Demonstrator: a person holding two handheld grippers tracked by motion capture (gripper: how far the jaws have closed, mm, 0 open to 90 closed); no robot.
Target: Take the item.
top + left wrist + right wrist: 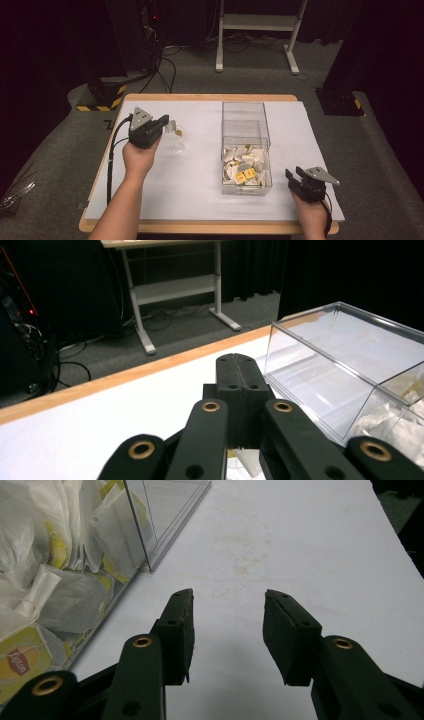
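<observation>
Two matte black two-jaw grippers are seen: the left gripper and the right gripper. Each is topped by a grey three-cornered plate and trailed by a black cable. Brass-ringed pivots and small screw holes are set along the jaw links. Both forearms are left bare.

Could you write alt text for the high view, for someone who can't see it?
A person's left gripper holds a tea bag over a white table; the right gripper rests open beside a clear box of tea bags.

left claw holds tea bag over table; right claw beside clear box, jaws apart.
</observation>
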